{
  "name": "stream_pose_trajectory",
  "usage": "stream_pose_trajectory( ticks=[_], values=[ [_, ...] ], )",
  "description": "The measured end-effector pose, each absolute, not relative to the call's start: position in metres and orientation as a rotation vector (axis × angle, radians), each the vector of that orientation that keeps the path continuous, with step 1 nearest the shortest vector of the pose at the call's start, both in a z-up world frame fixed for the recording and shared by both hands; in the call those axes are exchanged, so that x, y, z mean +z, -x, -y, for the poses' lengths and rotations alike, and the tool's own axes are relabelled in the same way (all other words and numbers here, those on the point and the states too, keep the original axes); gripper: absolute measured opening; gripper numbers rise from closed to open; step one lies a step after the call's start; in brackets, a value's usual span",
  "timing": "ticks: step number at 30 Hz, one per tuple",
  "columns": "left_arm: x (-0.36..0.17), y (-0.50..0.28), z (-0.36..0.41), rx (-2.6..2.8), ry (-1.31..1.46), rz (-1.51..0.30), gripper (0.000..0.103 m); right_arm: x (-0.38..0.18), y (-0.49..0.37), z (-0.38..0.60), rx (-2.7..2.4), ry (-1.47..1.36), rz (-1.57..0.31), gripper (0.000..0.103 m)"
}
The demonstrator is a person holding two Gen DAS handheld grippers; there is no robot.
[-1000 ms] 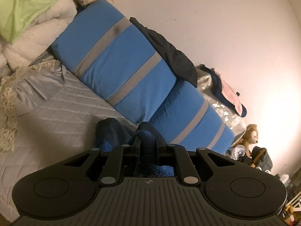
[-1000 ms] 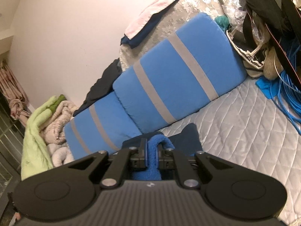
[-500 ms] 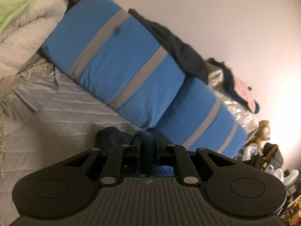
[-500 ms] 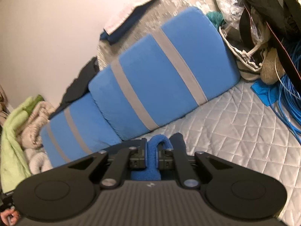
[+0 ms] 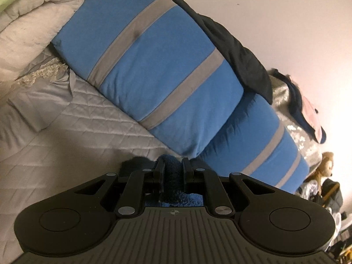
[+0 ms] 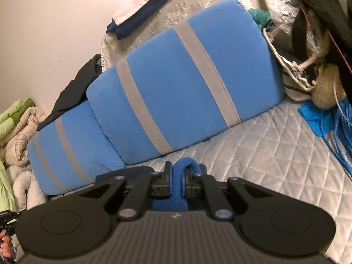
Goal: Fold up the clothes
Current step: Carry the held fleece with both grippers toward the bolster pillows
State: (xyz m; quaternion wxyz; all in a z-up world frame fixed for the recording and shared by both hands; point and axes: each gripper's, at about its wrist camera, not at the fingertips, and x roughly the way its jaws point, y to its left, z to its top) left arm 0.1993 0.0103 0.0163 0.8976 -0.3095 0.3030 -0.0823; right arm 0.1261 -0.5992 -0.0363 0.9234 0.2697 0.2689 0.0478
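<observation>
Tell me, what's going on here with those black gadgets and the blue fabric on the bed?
A person is folding laundry on a bed, holding a two-finger tool in each hand. The left tool is shut on a fold of a blue fleecy garment, and the right tool pinches another fold of it. Both point slightly down over the grey quilted bedcover, toward two blue pillows with grey stripes against the wall. How far the fold has got is hidden beneath the tools.

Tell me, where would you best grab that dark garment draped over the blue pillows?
Pinch the dark garment at its loose lower end hanging over the striped pillow, coming from the front: that edge lies free, while its far side sits against the wall.
</observation>
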Motion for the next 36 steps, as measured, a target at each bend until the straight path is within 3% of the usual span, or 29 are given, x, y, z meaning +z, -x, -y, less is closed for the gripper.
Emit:
stream_pose_trajectory(
  ticks=[10, 36],
  values=[
    [-0.02, -0.242, 0.001, -0.127, 0.648, -0.723, 0.015, -0.08, -0.179, 0.603, 0.028, -0.59, -0.715, 0.008],
    [-0.05, -0.325, 0.012, -0.074, 0.645, -0.767, 0.014, -0.113, -0.268, 0.585, -0.015, -0.468, -0.74, 0.009]
  ],
)
